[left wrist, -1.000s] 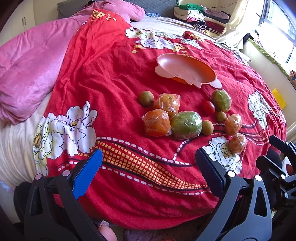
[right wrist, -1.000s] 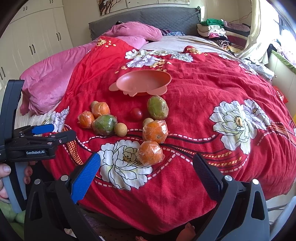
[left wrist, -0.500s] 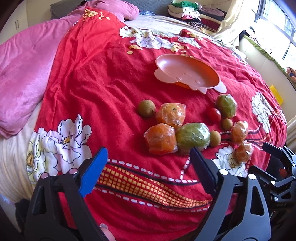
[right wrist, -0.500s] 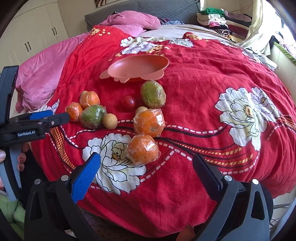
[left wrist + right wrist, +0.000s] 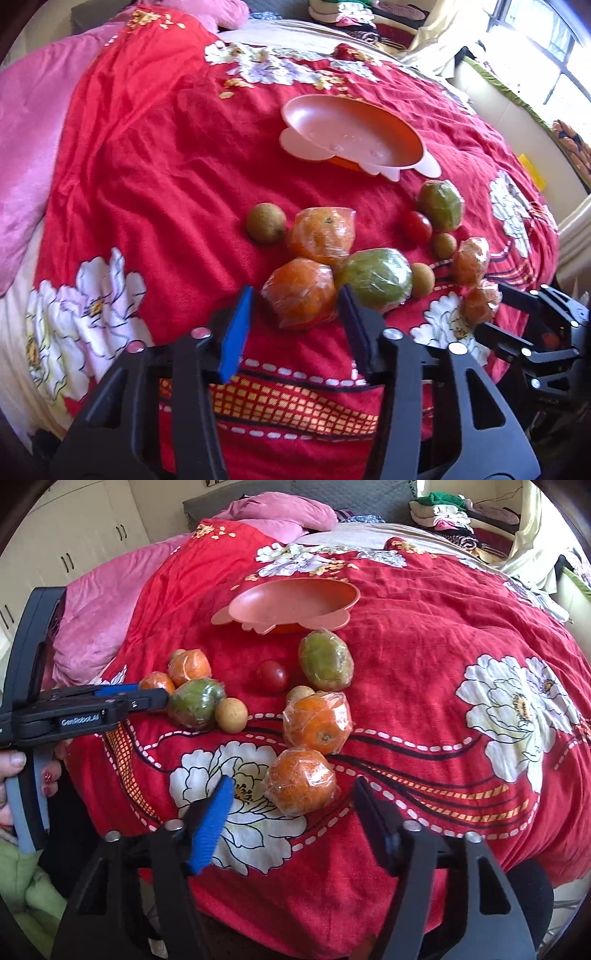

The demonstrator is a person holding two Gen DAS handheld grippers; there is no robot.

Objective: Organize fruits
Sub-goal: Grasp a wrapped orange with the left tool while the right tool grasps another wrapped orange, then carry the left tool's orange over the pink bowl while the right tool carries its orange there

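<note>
Spanning my view, a red floral bedspread (image 5: 424, 657) under a pink bowl (image 5: 291, 602), white wardrobes (image 5: 85, 528) behind; my 2 tongs, left gripper (image 5: 295, 310) and right gripper (image 5: 295, 801), gape, gripping nothing.

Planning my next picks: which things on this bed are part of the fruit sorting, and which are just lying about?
Job:
- wrapped oranges
- wrapped green fruits
- small brown fruits
- red tomato
- pink dish, nothing in it yet
- left gripper and right gripper, both open

Lying about:
- pink quilt
- folded clothes
- red bedspread
</note>
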